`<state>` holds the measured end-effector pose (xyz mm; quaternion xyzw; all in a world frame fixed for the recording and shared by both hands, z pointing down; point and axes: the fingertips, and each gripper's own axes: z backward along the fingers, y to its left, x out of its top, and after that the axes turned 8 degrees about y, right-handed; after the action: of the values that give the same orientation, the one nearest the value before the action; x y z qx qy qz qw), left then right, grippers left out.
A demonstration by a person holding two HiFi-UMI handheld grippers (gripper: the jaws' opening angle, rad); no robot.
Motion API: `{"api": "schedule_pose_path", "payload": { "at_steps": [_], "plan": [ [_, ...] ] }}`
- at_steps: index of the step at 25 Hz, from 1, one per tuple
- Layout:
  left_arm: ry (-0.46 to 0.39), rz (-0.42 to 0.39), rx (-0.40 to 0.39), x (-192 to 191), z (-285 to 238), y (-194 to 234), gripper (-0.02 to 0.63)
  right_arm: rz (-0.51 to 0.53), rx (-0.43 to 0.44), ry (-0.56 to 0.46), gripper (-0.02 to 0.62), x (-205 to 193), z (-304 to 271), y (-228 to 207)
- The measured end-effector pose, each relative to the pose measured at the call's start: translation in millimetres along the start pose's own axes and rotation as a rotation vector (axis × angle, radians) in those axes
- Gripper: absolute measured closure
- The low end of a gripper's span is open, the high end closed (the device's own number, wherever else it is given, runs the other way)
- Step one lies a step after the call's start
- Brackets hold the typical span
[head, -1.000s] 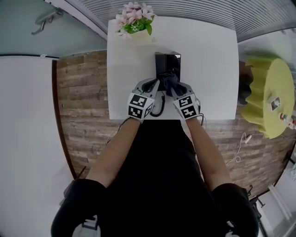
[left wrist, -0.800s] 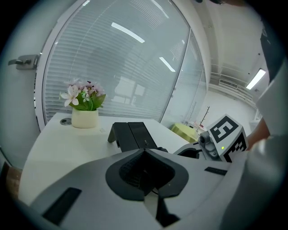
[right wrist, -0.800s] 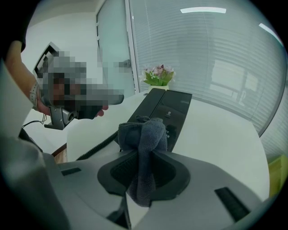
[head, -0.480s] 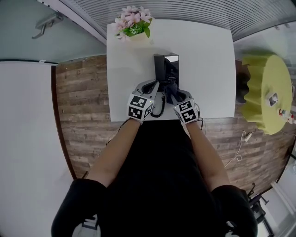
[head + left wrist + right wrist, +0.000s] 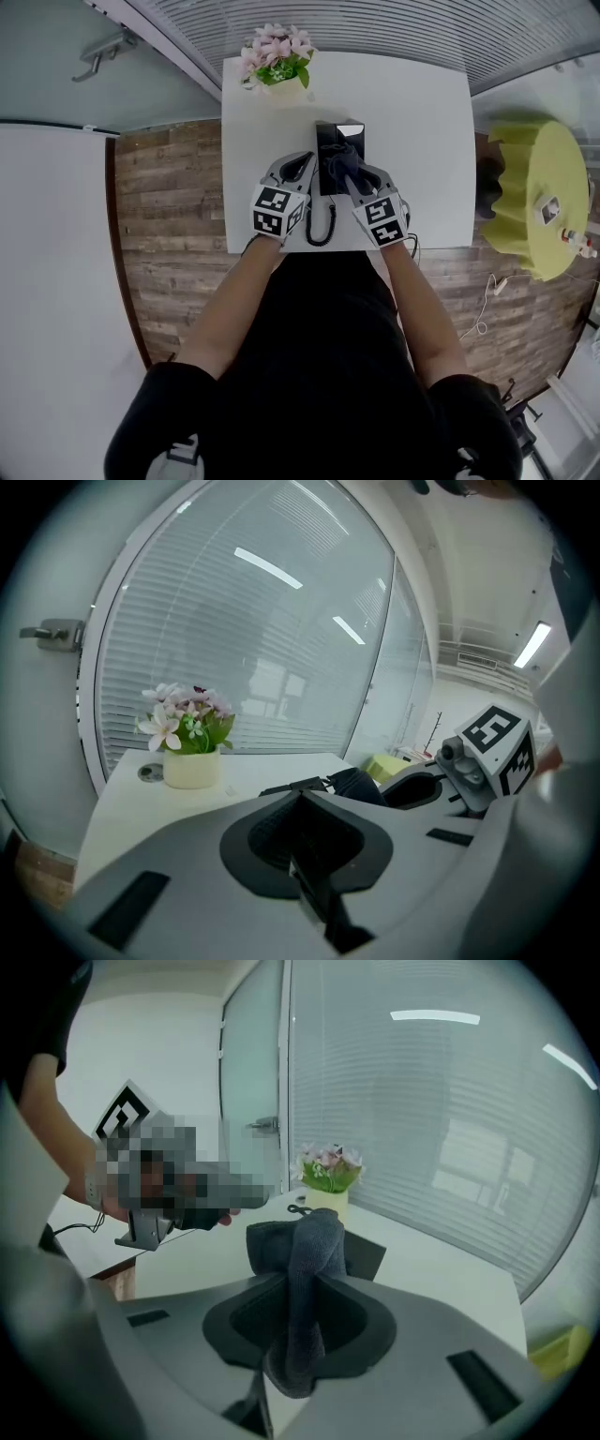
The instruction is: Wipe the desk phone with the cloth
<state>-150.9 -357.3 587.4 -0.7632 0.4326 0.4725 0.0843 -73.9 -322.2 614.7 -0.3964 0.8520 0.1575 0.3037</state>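
Observation:
A black desk phone (image 5: 339,134) stands mid-table, with its coiled cord (image 5: 322,225) trailing toward the near edge. Over the phone lies a dark grey cloth (image 5: 340,161), bunched up, and my right gripper (image 5: 353,178) is shut on it. In the right gripper view the cloth (image 5: 314,1241) rises between the jaws, with the phone (image 5: 367,1256) behind it. My left gripper (image 5: 307,168) sits just left of the phone, jaws together and nothing between them. In the left gripper view its jaws (image 5: 302,803) meet, and the phone (image 5: 295,786) and cloth (image 5: 361,785) lie beyond.
A small pot of pink flowers (image 5: 278,58) stands at the table's (image 5: 422,122) far left corner. A glass wall with blinds runs behind the table. On the wooden floor to the right stands a yellow-green round stand (image 5: 548,187) holding small items.
The right gripper drew the cloth toward me over the phone, then pushed it back to the far side. The left gripper stayed beside the phone.

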Motion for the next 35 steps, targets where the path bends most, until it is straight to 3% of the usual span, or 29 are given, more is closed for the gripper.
{"api": "schedule_pose_path", "payload": {
  "at_steps": [7, 13, 24, 35],
  "plan": [
    [-0.031, -0.010, 0.037, 25, -4, 22, 0.595, 0.059, -0.008, -0.056, 0.508, 57, -19, -15],
    [-0.024, 0.007, 0.056, 28, -11, 36, 0.595, 0.114, 0.009, -0.017, 0.508, 69, -51, -20],
    [0.012, 0.022, 0.054, 7, -14, 37, 0.595, 0.180, 0.020, 0.033, 0.508, 51, -67, -10],
    [0.060, 0.033, 0.037, -30, -12, 20, 0.595, 0.176, 0.049, 0.086, 0.508, -5, -57, 24]
  ]
}}
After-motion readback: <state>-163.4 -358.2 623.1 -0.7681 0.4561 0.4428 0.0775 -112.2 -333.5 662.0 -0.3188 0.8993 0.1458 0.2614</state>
